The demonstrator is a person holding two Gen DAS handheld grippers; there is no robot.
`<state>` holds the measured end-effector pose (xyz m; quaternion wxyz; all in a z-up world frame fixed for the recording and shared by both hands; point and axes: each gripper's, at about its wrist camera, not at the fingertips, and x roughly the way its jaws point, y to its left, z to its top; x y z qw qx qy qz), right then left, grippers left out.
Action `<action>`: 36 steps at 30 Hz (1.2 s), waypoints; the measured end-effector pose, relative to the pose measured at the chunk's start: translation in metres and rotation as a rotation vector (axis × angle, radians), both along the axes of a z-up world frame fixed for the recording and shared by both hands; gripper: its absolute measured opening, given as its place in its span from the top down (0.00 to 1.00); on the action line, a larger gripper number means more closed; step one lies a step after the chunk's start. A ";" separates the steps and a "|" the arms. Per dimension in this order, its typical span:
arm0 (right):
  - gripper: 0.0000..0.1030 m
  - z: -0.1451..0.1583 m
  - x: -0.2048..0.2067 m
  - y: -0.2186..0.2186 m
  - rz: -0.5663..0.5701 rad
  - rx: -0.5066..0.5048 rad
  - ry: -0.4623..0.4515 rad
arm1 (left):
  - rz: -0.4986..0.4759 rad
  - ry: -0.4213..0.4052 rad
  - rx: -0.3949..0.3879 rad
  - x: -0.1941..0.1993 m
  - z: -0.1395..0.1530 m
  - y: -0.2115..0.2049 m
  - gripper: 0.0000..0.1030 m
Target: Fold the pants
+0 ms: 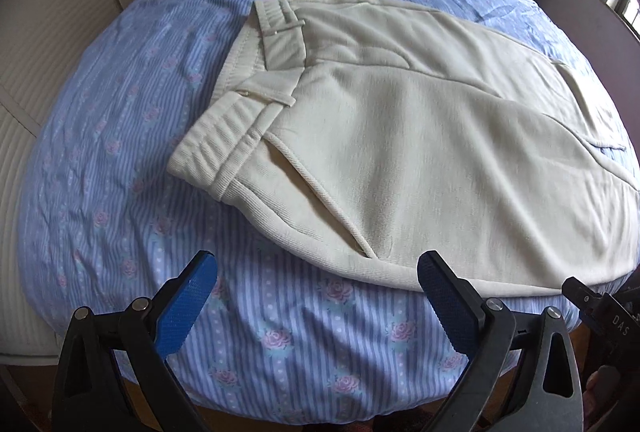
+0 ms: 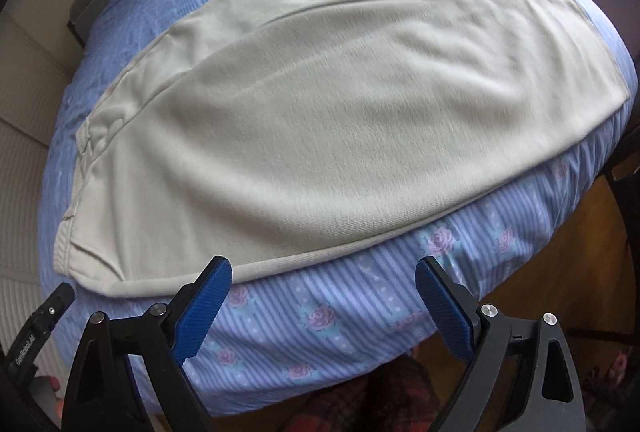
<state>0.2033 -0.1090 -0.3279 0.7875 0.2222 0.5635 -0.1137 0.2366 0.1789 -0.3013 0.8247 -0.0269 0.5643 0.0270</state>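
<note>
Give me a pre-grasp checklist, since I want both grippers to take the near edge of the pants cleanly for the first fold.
1. Left gripper open, nothing between its pads: ok.
2. Right gripper open, nothing between its pads: ok.
3. Cream pants lie flat on the floral bedsheet, legs one over the other: ok.
4. Near edge of the pants reachable: ok in both wrist views; it runs just ahead of the fingertips.
5. Waistband lies neat: not ok, its layers gape apart.
6. Contact with the fabric: cannot tell; the right gripper's left fingertip overlaps the hem line in its view.
</note>
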 end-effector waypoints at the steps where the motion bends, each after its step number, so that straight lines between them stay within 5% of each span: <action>1: 0.09 -0.007 0.000 -0.003 -0.021 0.011 0.005 | 0.010 0.016 -0.009 0.003 -0.008 0.002 0.01; 5: 0.13 -0.030 0.001 -0.011 -0.080 0.052 0.032 | 0.065 0.068 -0.069 0.015 -0.031 0.015 0.02; 10: 0.22 -0.053 0.006 -0.023 -0.153 0.148 0.033 | 0.172 0.121 -0.232 0.033 -0.052 0.034 0.06; 15: 0.23 -0.064 0.013 -0.027 -0.186 0.181 0.044 | 0.162 0.138 -0.222 0.046 -0.063 0.028 0.18; 18: 0.29 -0.065 0.024 -0.029 -0.190 0.169 0.034 | 0.145 0.146 -0.222 0.050 -0.060 0.025 0.34; 22: 0.56 -0.056 0.034 -0.039 -0.185 0.148 0.012 | 0.144 0.154 -0.236 0.053 -0.047 0.029 0.65; 26: 0.82 -0.039 0.044 -0.052 -0.164 0.140 0.019 | 0.118 0.147 -0.241 0.052 -0.024 0.032 0.83; 36: 0.86 0.097 0.083 -0.056 0.021 -0.039 -0.173 | 0.112 0.031 -0.273 0.063 0.070 0.037 0.89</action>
